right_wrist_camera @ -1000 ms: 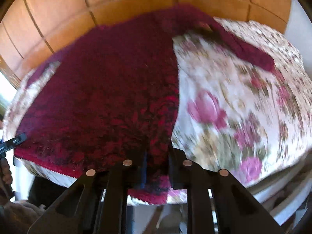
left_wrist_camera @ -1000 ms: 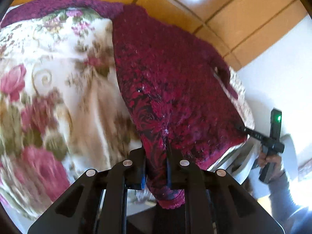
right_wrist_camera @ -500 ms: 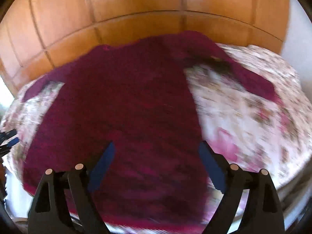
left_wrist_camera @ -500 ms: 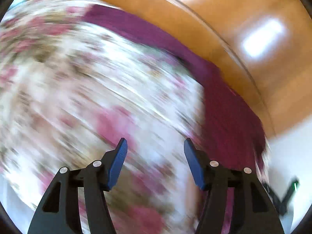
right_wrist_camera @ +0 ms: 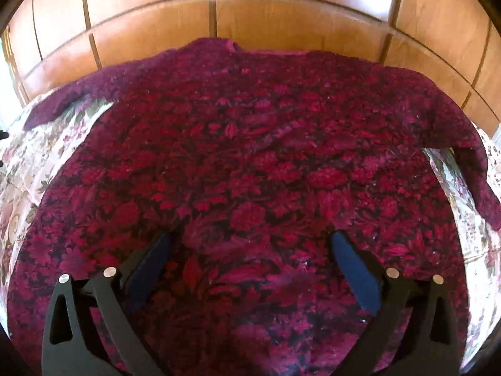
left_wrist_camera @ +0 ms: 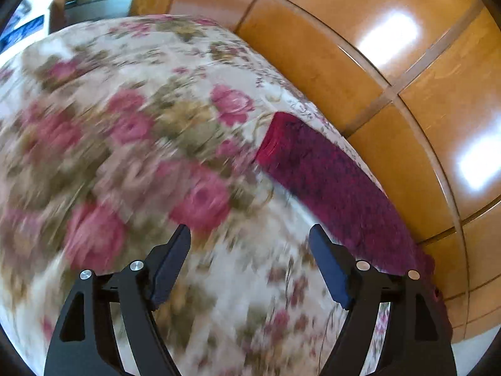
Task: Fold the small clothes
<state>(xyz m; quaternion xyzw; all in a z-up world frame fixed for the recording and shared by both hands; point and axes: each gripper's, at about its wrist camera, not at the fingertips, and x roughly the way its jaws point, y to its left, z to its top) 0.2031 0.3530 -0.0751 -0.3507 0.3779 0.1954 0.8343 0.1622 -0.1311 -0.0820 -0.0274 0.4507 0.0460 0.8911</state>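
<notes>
The wooden panelling (right_wrist_camera: 281, 9) is filling the background of both views, with glossy orange-brown panels divided by darker grooves. In the left wrist view it (left_wrist_camera: 391, 62) is reflecting bright patches of light.

The floral bedspread (left_wrist_camera: 141, 144) is covering the work surface, printed with pink roses and olive leaves on a cream ground. In the left wrist view it is appearing motion-blurred across most of the frame. In the right wrist view the bedspread (right_wrist_camera: 28, 163) is showing only at the left and right margins, beside the garment.

The sweater (right_wrist_camera: 250, 163) is lying spread flat on the bedspread, dark red with a crimson floral pattern, its neckline pointing toward the panelling and both sleeves extending outward. It is occupying nearly the whole right wrist view. In the left wrist view only one sleeve (left_wrist_camera: 328, 181) is showing, lying straight along the bedspread edge nearest the panelling, cuff end pointing into the frame.

The right gripper (right_wrist_camera: 250, 241) is hovering over the lower body of the sweater, jaws spread wide and gripping nothing.

The left gripper (left_wrist_camera: 250, 235) is hovering over the bedspread, jaws spread wide and gripping nothing. Its right finger (left_wrist_camera: 328, 266) is sitting just beside the sleeve; whether they are touching cannot be determined.
</notes>
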